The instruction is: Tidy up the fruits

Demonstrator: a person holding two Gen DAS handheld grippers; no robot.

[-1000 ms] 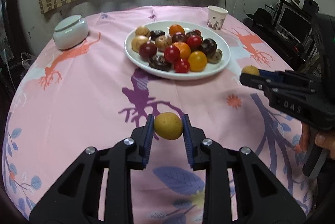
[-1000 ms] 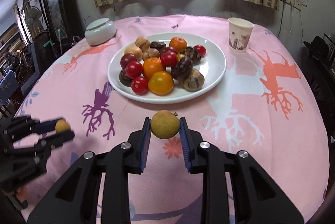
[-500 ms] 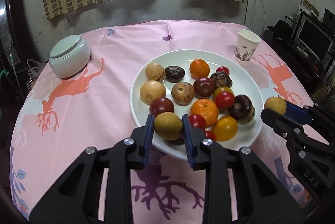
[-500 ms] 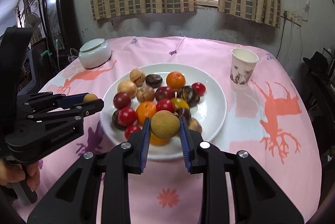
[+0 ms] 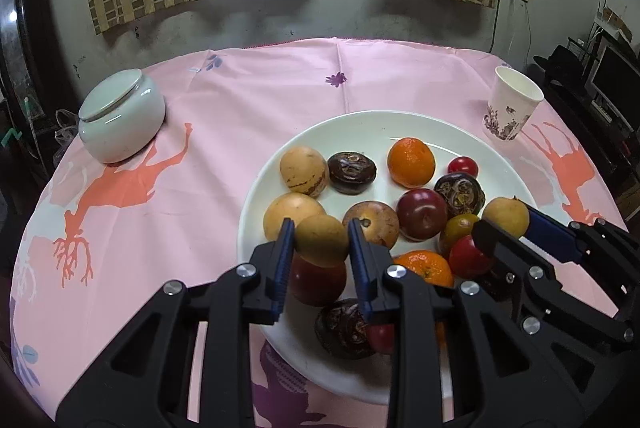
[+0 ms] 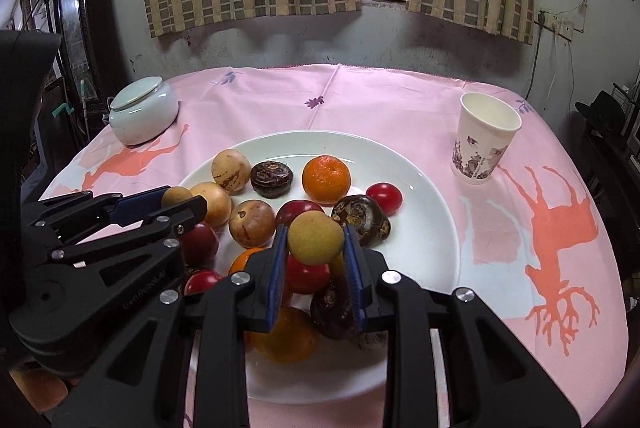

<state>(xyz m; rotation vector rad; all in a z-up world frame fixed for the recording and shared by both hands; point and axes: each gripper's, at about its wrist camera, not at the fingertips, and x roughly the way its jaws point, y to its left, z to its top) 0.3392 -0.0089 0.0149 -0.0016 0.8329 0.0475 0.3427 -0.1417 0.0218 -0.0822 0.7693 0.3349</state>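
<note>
1. Delivery step, by the look of it: left gripper (image 5: 321, 243) clamped on a tan fruit (image 5: 321, 240), right gripper (image 6: 315, 238) clamped on a yellow fruit (image 6: 315, 237).
2. Both fruits held above the near part of the white plate (image 6: 436, 244), left and right.
3. Next: lowering into free gaps, then opening gently.

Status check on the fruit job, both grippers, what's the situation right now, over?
Left gripper shut on tan fruit. Right gripper shut on yellow-brown fruit. Both above the crowded plate; little bare space below.
</note>
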